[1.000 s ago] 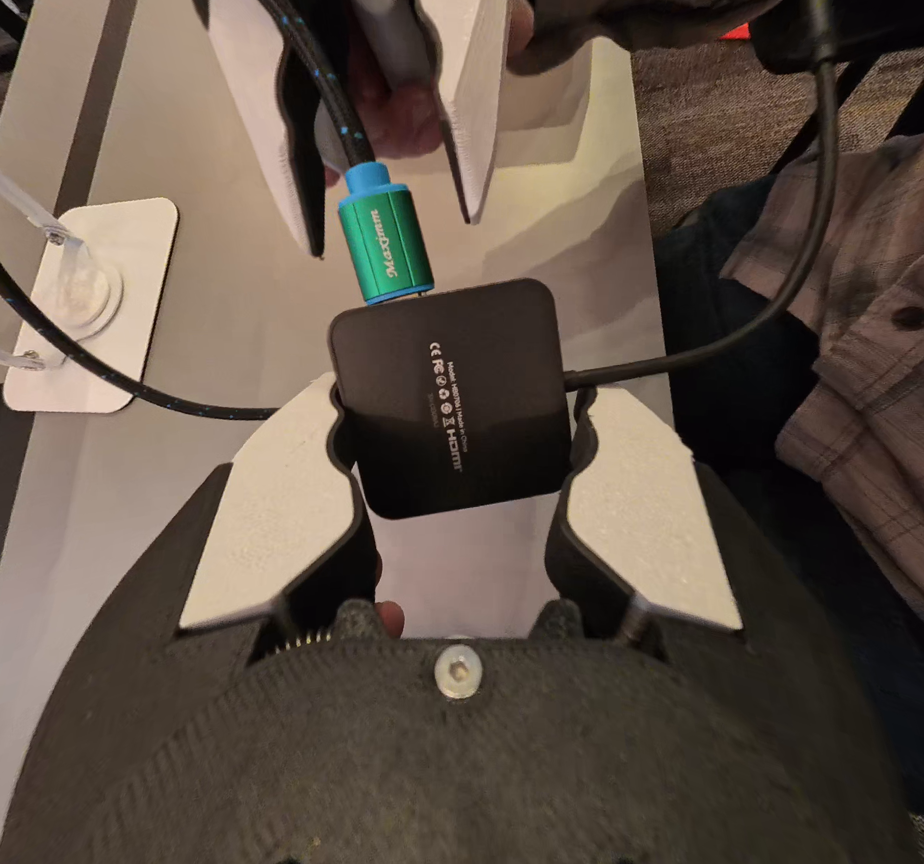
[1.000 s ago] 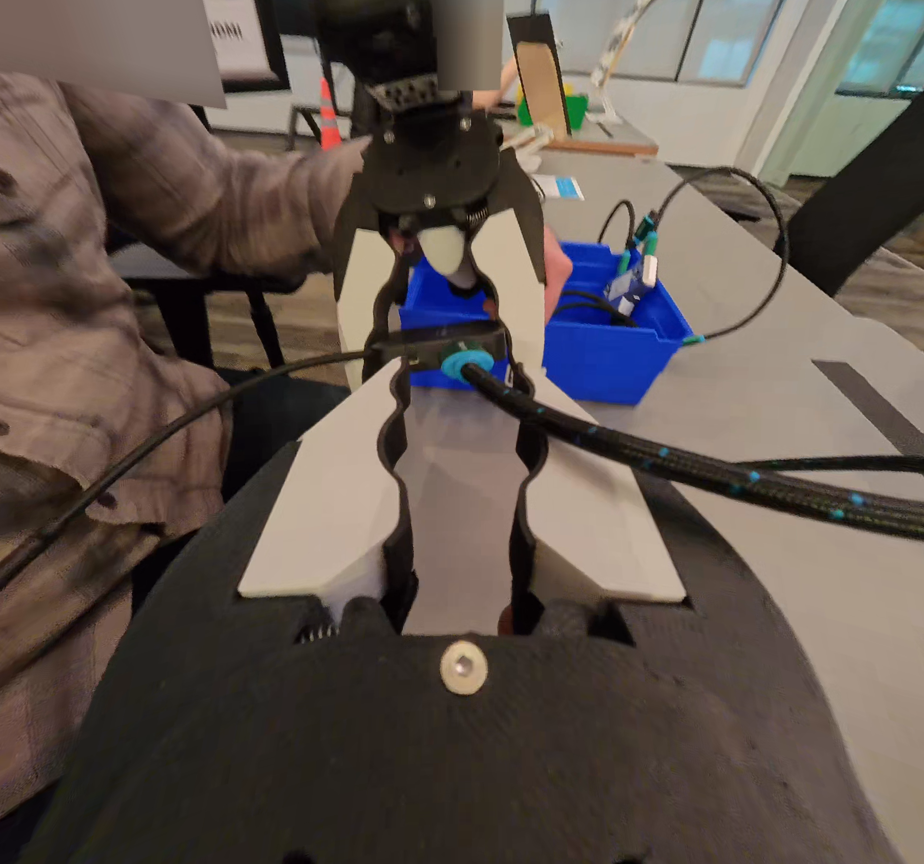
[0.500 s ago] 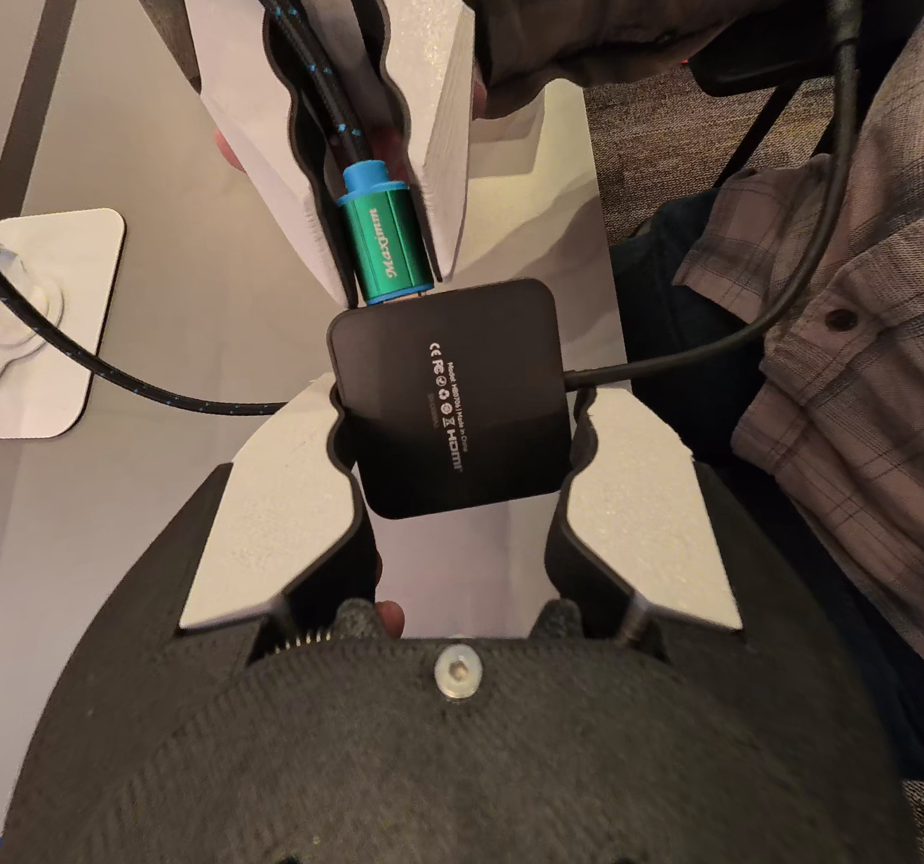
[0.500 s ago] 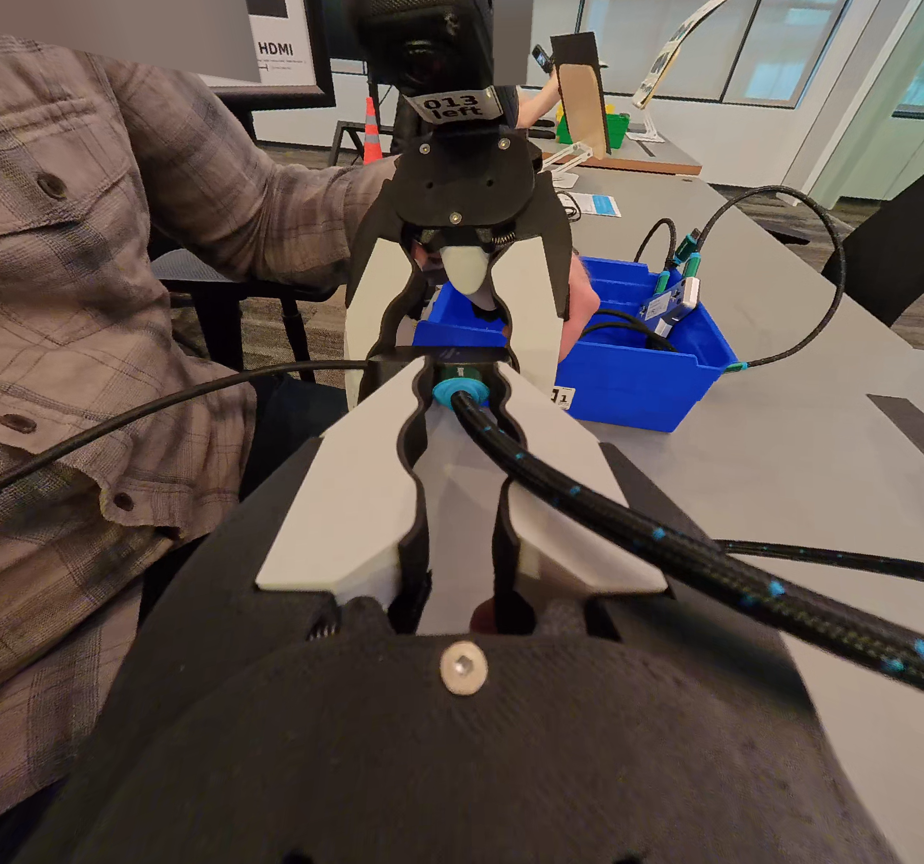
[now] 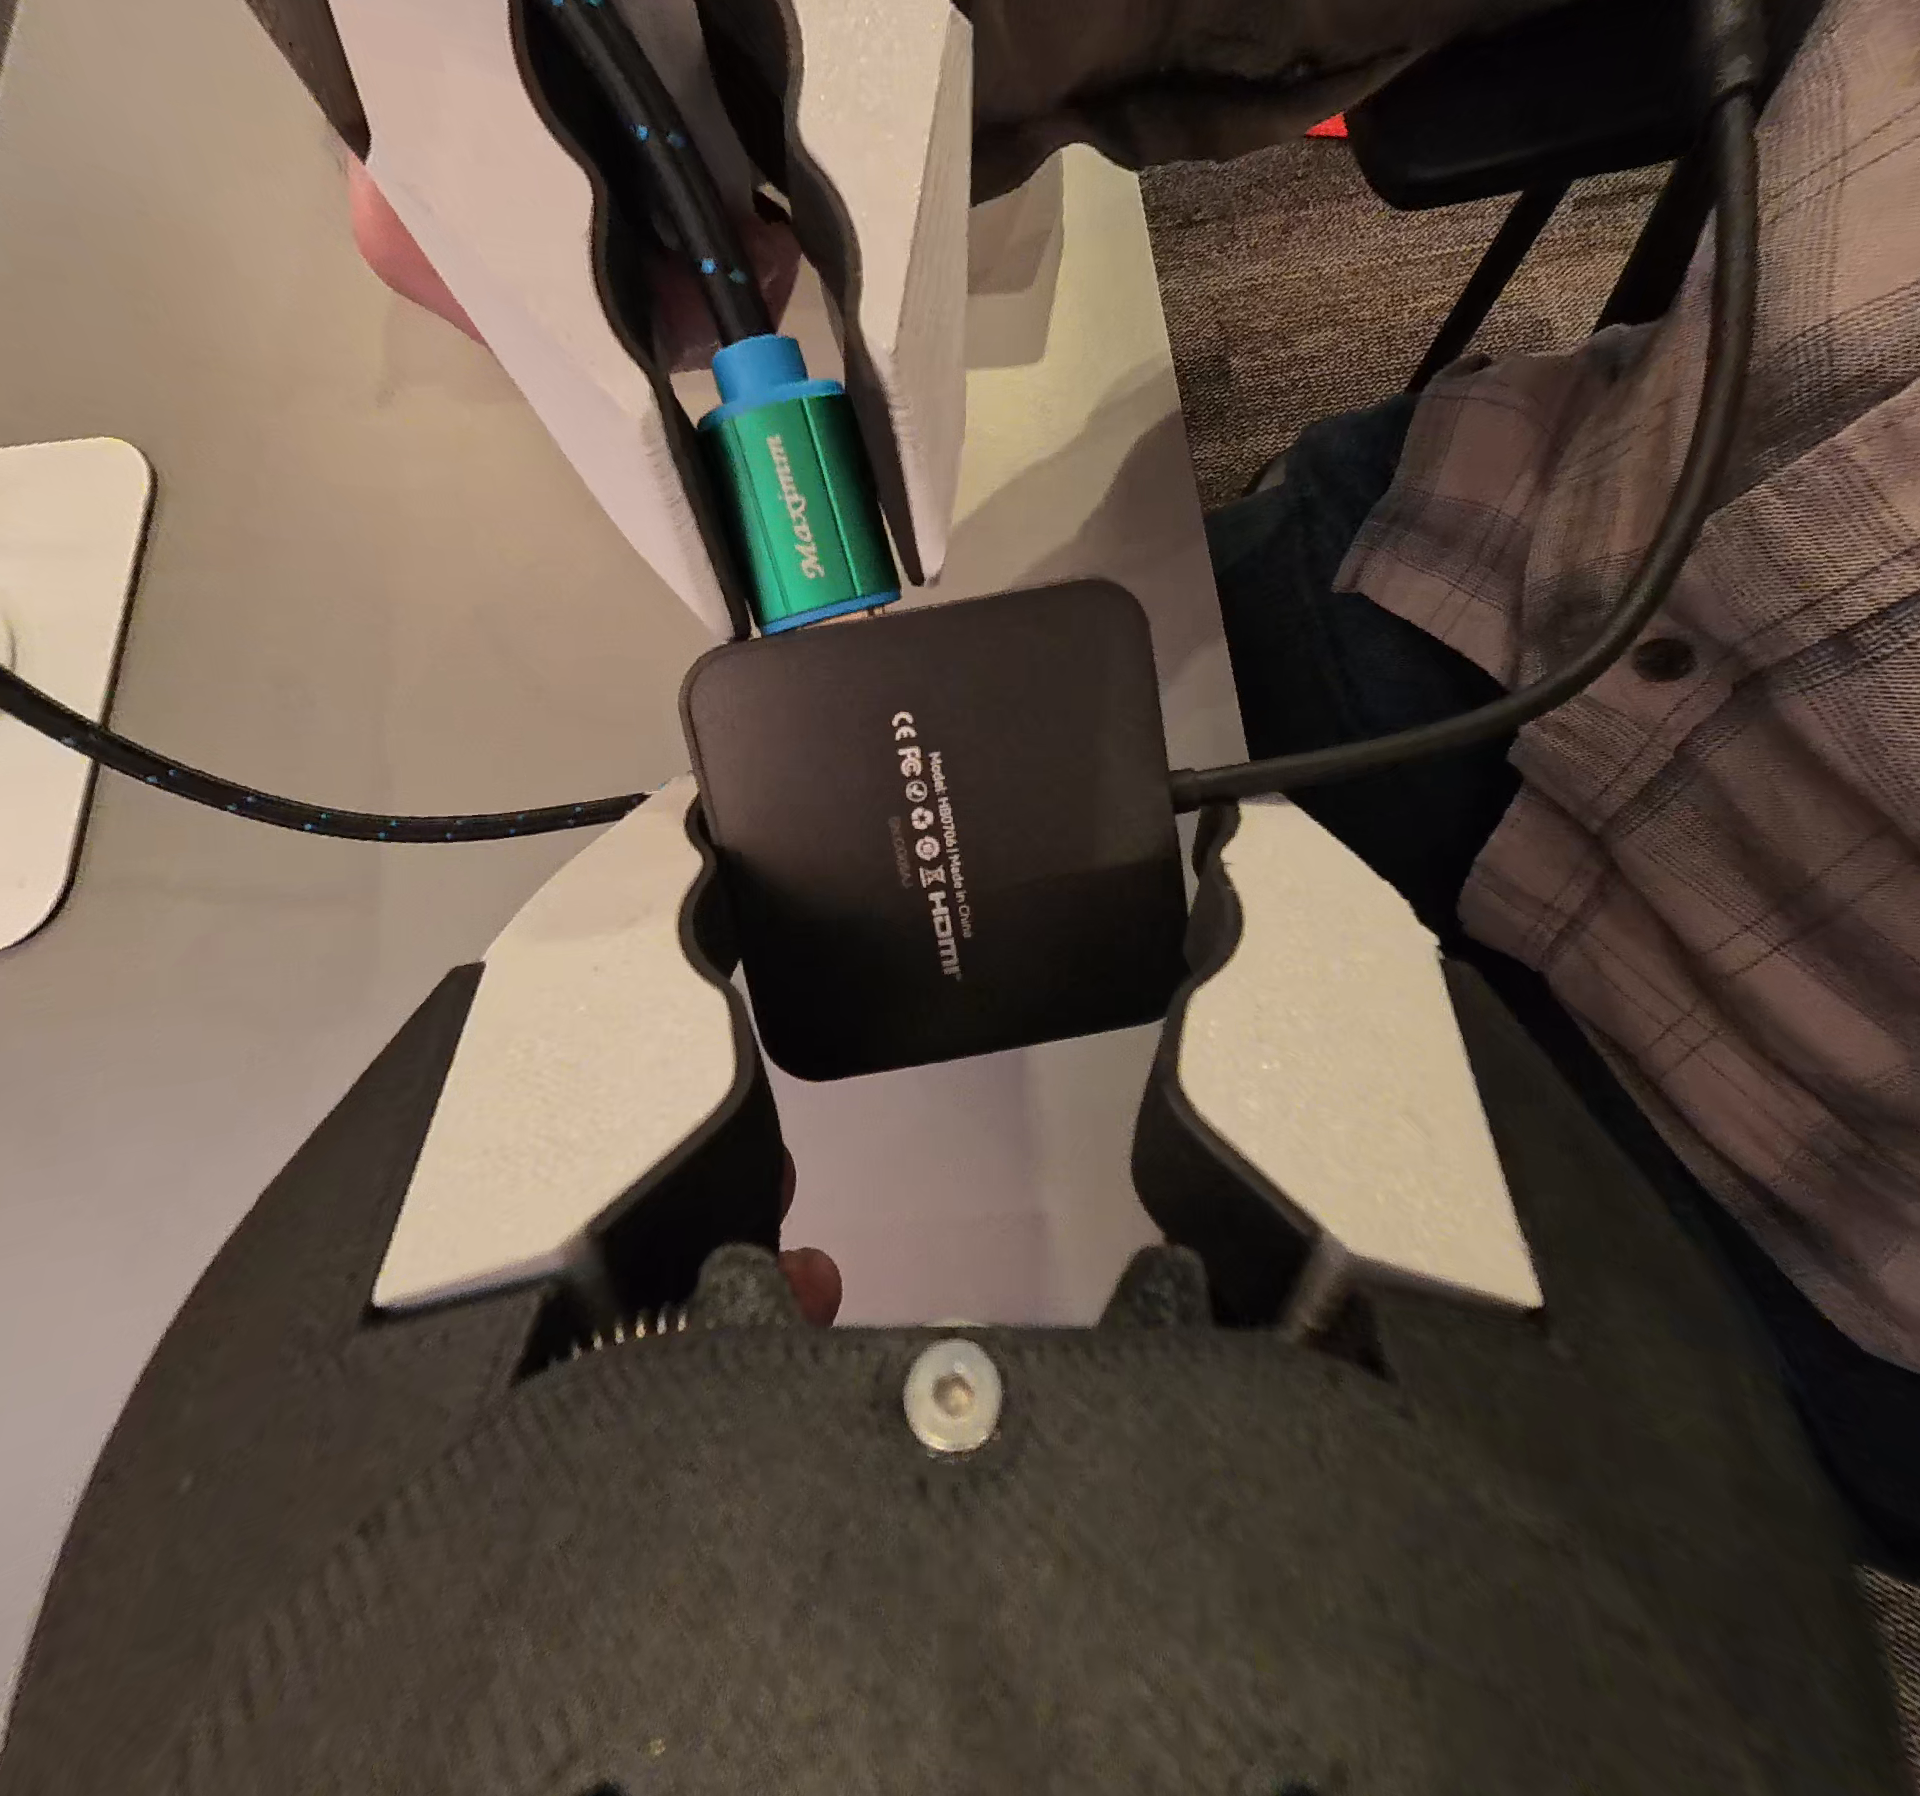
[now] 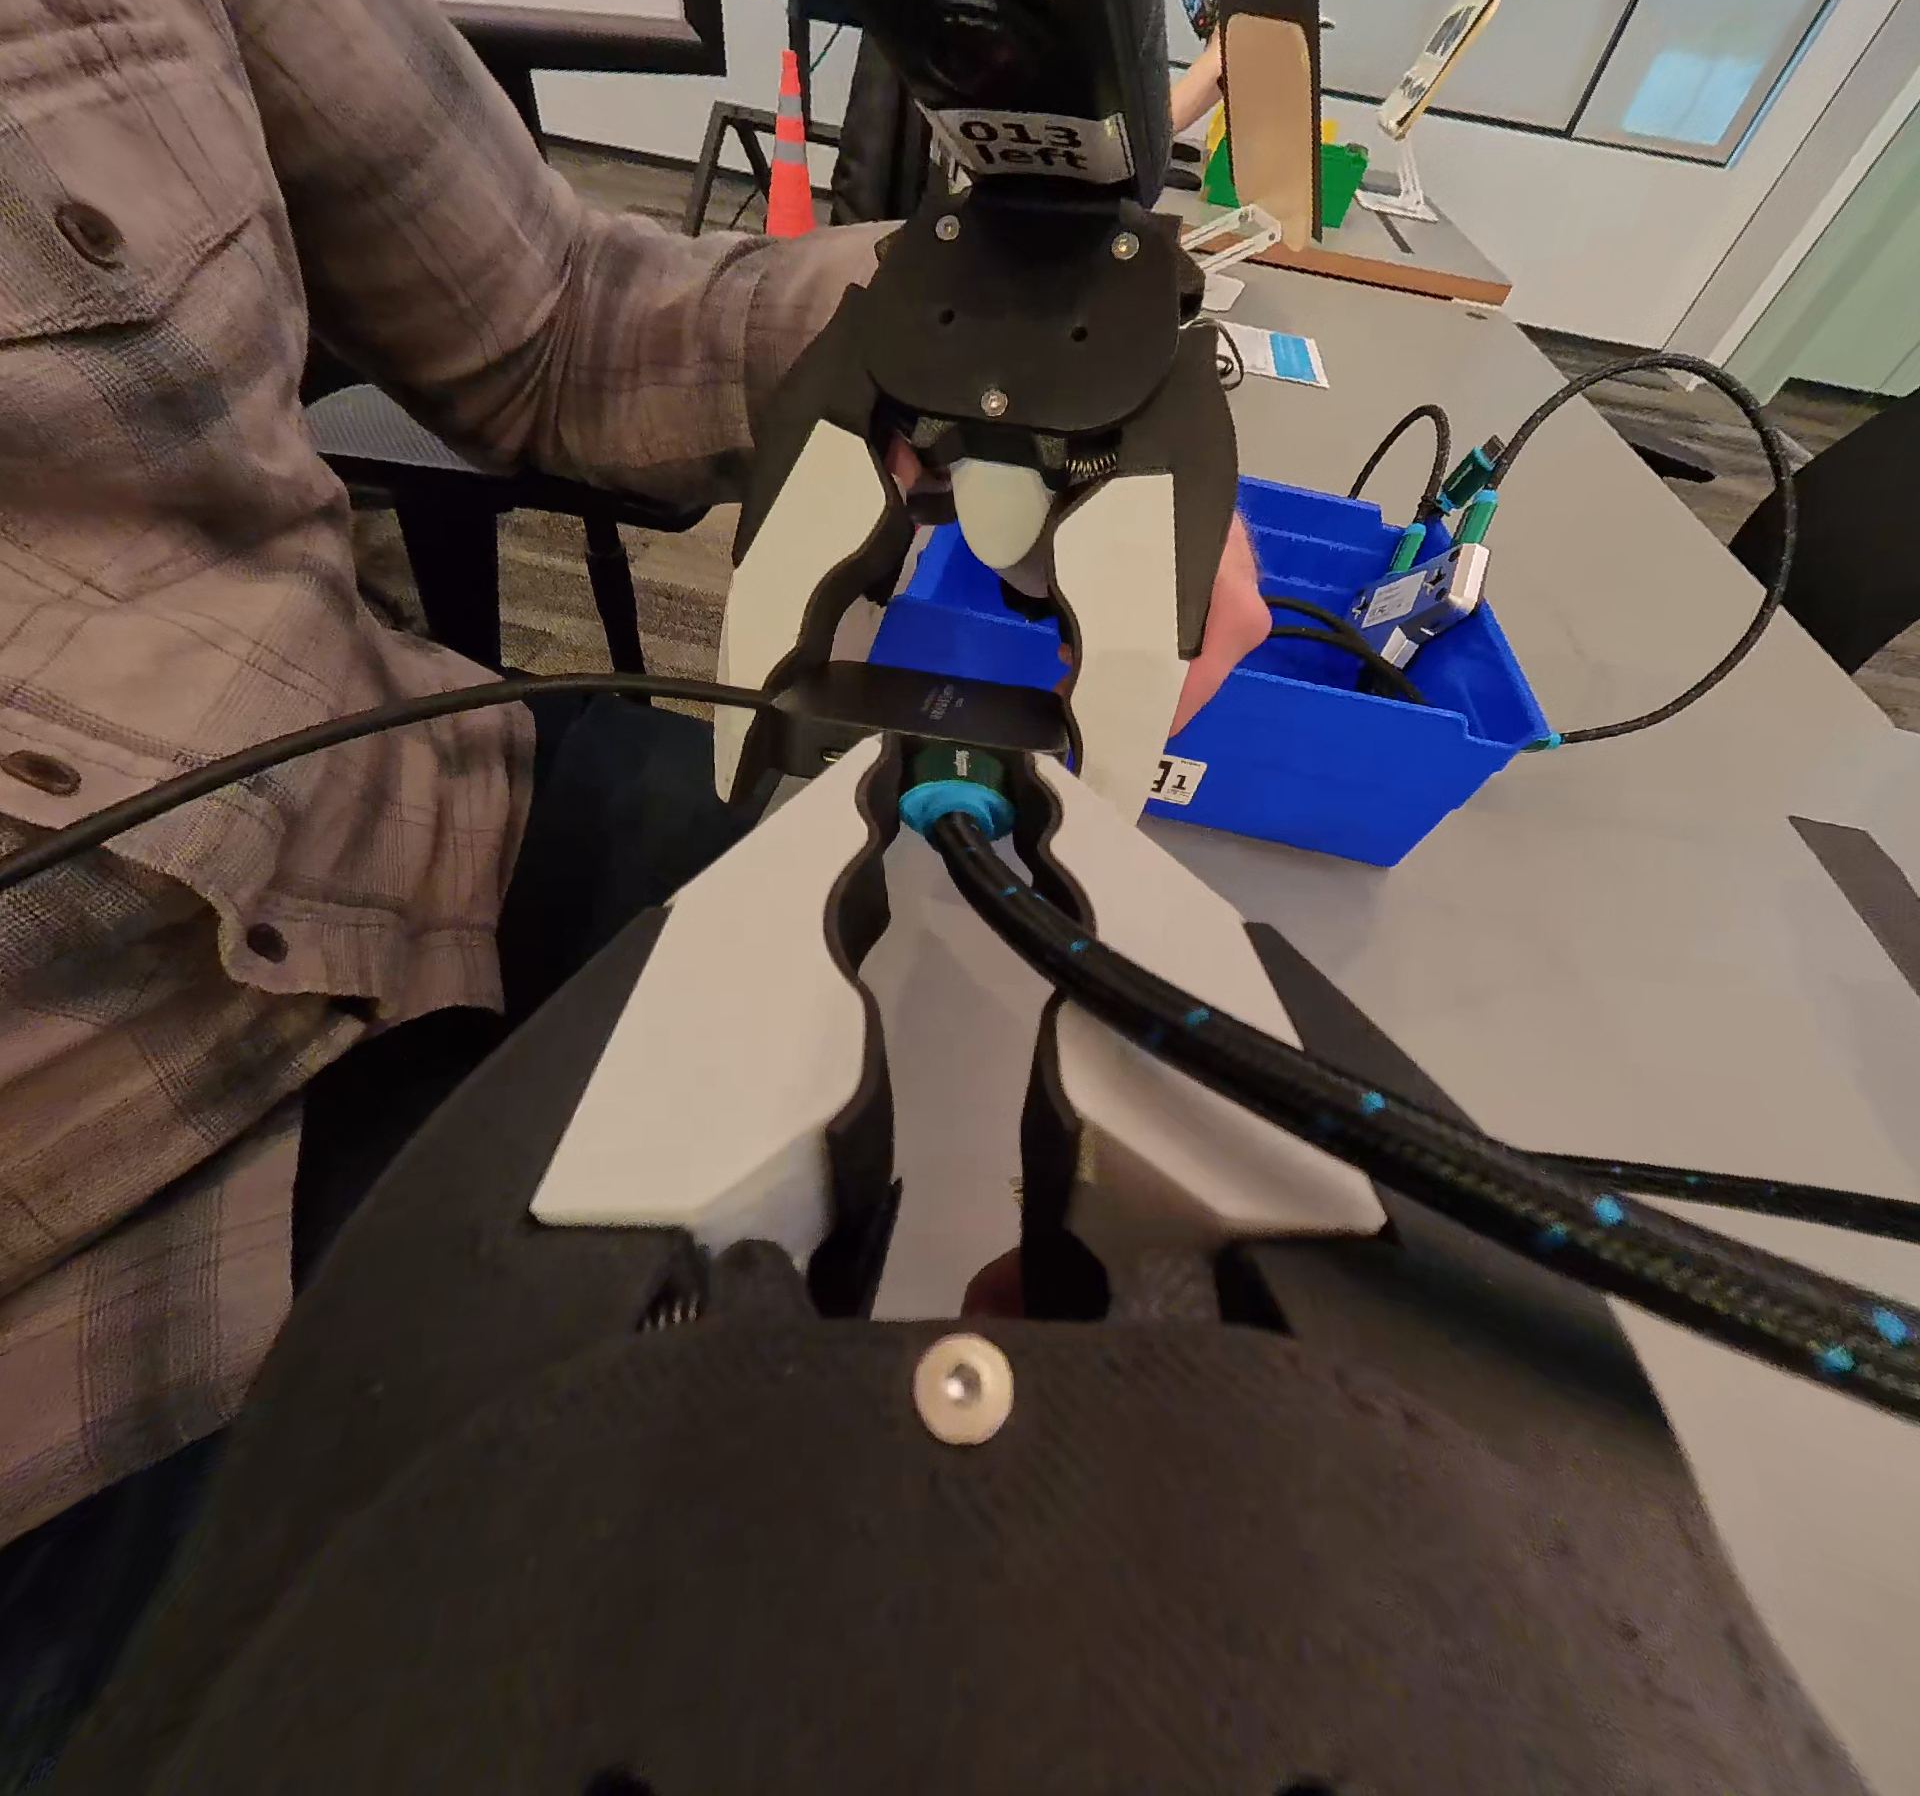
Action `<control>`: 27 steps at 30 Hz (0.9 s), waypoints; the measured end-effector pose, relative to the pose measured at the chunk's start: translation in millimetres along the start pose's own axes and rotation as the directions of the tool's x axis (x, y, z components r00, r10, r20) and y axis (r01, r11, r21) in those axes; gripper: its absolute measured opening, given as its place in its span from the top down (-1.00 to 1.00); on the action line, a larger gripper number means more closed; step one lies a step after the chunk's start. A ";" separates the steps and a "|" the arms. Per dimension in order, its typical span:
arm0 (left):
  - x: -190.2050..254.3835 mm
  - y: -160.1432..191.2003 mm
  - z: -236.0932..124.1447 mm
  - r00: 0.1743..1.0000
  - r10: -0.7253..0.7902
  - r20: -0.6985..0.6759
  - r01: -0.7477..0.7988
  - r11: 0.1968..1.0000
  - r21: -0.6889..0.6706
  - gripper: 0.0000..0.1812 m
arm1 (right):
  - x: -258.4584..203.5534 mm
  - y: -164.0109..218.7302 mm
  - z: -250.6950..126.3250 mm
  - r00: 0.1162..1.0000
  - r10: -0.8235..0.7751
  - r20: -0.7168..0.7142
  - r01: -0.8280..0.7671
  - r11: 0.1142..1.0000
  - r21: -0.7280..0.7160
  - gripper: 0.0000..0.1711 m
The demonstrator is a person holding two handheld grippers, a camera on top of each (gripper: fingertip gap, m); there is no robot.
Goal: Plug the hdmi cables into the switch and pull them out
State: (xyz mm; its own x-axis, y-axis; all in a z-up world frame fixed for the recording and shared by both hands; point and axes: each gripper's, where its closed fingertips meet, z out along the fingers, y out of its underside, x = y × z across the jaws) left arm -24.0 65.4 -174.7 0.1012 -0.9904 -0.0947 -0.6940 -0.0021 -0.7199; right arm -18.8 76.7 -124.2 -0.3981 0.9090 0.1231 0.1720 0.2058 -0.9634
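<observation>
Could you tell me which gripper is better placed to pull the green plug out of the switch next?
The right gripper: its jaws flank the green plug, while the left gripper steadies the switch.

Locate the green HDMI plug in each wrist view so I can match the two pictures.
Left wrist view: the green HDMI plug sits upper centre, between the right gripper fingers, its tip at the black switch edge.
Right wrist view: the plug is at centre, mostly hidden; only its green end and blue collar show beneath the switch.
Shared landmark: the black switch held by the left gripper.
</observation>
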 end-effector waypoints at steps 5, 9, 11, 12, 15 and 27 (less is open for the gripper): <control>-6.1 -6.1 -2.1 1.000 -0.005 0.025 0.004 0.999 0.052 0.06 | 5.4 -6.0 -3.3 0.999 -0.013 -0.051 0.015 0.999 0.037 0.78; -10.9 -8.1 -3.6 0.999 -0.027 0.033 0.024 0.996 0.091 0.07 | 10.4 -7.9 -3.7 0.993 -0.047 -0.110 0.049 0.999 0.017 0.78; -12.3 -9.8 -3.4 0.999 -0.037 0.033 0.033 0.993 0.112 0.07 | 11.9 -8.5 -4.7 0.990 -0.055 -0.130 0.057 0.998 0.013 0.78; -13.2 -10.6 -3.7 0.999 -0.039 0.035 0.035 0.992 0.119 0.07 | 12.5 -9.3 -5.2 0.988 -0.060 -0.141 0.062 0.998 0.013 0.79; -12.1 -11.9 -4.9 0.999 -0.042 0.024 0.038 0.990 0.134 0.07 | 11.7 -11.2 -4.7 0.984 -0.080 -0.158 0.081 0.997 0.000 0.79; -10.5 -9.6 -5.5 0.996 0.035 0.079 -0.040 0.997 0.063 0.07 | 7.2 -10.9 -4.7 0.996 0.088 -0.008 -0.087 0.992 0.093 0.79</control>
State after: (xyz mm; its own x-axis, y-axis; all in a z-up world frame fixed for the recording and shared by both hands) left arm -22.3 75.0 -163.0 0.1327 -0.9757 -0.1742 -0.6515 0.0466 -0.7572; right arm -19.4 82.7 -111.7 -0.3747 0.9263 0.0400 0.1209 0.0916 -0.9884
